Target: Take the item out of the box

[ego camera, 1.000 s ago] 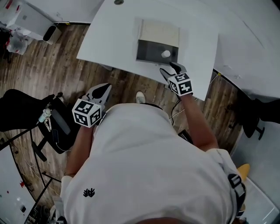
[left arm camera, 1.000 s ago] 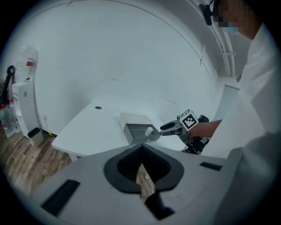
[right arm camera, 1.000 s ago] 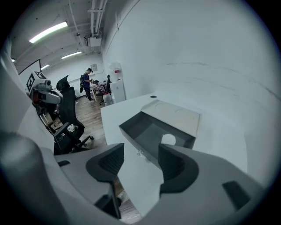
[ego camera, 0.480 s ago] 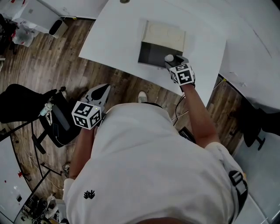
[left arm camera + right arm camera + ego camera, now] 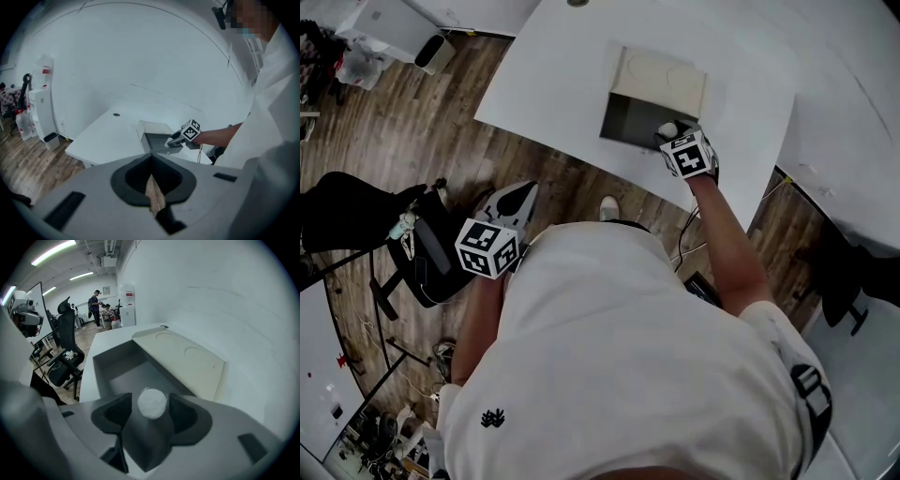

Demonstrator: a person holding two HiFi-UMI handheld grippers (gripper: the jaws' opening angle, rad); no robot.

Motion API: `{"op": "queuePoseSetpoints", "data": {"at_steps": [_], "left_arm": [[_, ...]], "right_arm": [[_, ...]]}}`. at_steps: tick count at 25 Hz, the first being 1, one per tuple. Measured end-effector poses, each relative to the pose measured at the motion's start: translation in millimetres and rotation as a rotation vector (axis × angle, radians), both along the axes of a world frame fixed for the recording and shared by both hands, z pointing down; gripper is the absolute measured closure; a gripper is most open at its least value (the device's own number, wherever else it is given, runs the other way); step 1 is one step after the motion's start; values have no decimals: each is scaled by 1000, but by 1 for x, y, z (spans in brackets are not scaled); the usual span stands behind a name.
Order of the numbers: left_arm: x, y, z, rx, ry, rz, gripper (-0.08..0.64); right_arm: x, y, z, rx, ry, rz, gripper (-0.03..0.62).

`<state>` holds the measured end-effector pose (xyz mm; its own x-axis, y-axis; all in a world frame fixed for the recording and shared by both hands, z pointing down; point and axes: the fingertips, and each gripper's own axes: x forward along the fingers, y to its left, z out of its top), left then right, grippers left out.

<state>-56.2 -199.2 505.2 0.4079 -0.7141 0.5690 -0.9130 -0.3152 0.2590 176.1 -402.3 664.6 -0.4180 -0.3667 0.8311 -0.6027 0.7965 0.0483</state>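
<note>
An open grey box [image 5: 630, 120] with its cream lid [image 5: 664, 77] folded back sits on the white table [image 5: 553, 75]. In its near right corner lies a small white fuzzy ball [image 5: 667, 129]. My right gripper [image 5: 675, 137] reaches over the box's near wall. In the right gripper view the ball [image 5: 152, 402] sits between the two dark fingers [image 5: 115, 412], with a thin gap on each side, so the right gripper [image 5: 151, 412] is open. My left gripper [image 5: 514, 197] hangs shut and empty over the floor, short of the table. The left gripper view shows its jaws [image 5: 152, 183] closed, and the box [image 5: 157, 137] far ahead.
A black office chair [image 5: 422, 248] stands on the wood floor to my left. A second white table [image 5: 848, 112] lies to the right. Bare tabletop surrounds the box. People stand far off down the room [image 5: 96, 305].
My right gripper moved forward from the table's near edge over the box wall, and its fingers now flank the ball. The left gripper has stayed where it was.
</note>
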Motion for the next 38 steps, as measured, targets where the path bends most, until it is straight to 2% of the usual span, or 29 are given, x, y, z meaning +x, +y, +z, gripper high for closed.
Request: {"op": "queuePoseSetpoints", "data": {"at_steps": [2, 4, 14, 25, 38], "left_arm": [[1, 0, -1, 2, -2, -6, 554], [2, -1, -3, 5, -4, -10, 554], [-1, 4, -3, 18, 1, -10, 554], [-10, 23, -7, 45, 26, 60, 554], [-31, 53, -9, 66, 52, 169, 554]], "right_arm": [[1, 1, 1, 0, 14, -11, 347], [2, 1, 1, 6, 18, -22, 403], [4, 3, -8, 29, 2, -24, 416], [5, 19, -50, 119, -16, 32, 419], [-15, 83, -106, 187, -74, 88, 420]]}}
